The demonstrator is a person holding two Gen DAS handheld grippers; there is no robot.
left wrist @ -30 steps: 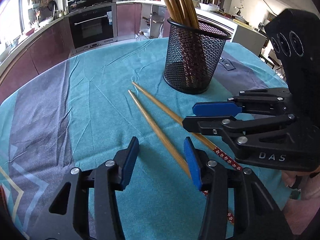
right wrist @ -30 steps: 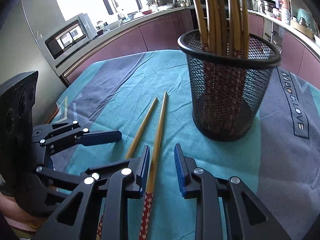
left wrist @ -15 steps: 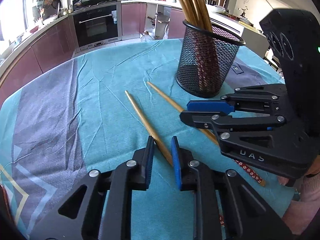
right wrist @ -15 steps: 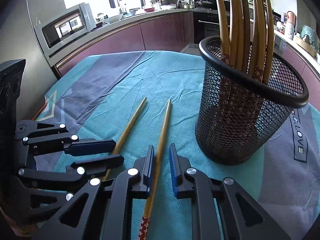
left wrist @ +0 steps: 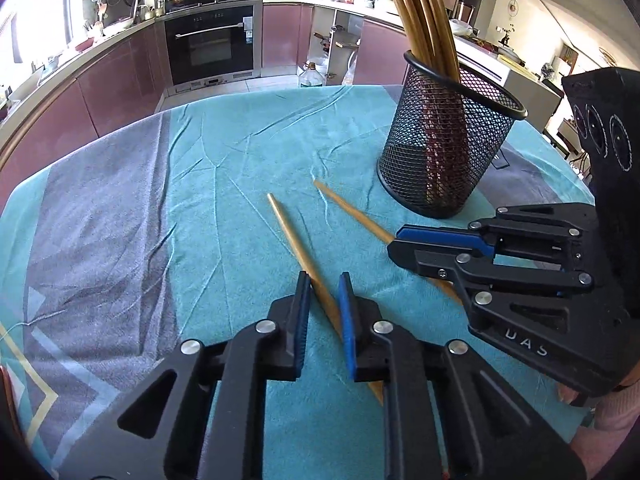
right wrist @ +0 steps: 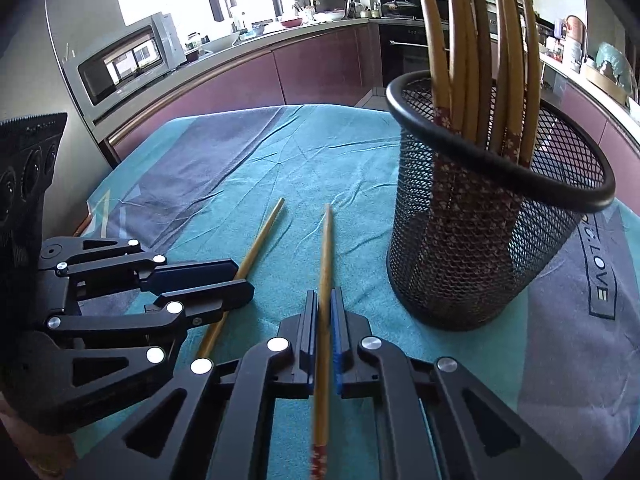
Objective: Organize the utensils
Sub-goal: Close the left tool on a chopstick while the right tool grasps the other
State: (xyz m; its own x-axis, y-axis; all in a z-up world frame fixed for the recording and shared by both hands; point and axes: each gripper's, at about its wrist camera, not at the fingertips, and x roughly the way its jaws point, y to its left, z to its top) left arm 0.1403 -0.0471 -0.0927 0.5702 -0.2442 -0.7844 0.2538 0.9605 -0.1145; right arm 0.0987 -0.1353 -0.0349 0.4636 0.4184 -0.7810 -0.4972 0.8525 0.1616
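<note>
Where each chopstick lay between a pair of fingers, the coming move turned on one thing — the mesh holder (right wrist: 496,216) stood ahead and to the right of both, upright on the bench (left wrist: 224,152). The right gripper (right wrist: 325,312) had just been closing and its fingers (right wrist: 308,320) were now pinched on the right chopstick (right wrist: 326,248), whose long axis ran almost straight along the fingers, thin tip pointing away towards the far side of the cloth and patterned end trailing back under the camera. The left gripper (left wrist: 324,300) had been closing too; the left chopstick (left wrist: 296,248) crossed its gap at a slant, touching the left pad near its tip, with a sliver of cloth showing beside the right pad — so a full grip could not be confirmed from these views. The right hand was the nearer to the holder, just beside its base. The holder's rim sat well above both sticks, and several chopsticks already leaned out of it towards the near side, leaving the freer opening at the far and right part of the rim. As a judgement, each stick would need lifting and tipping upright before it could clear that rim. The two grippers sat close side by side; open cloth lay ahead and to the left.
</note>
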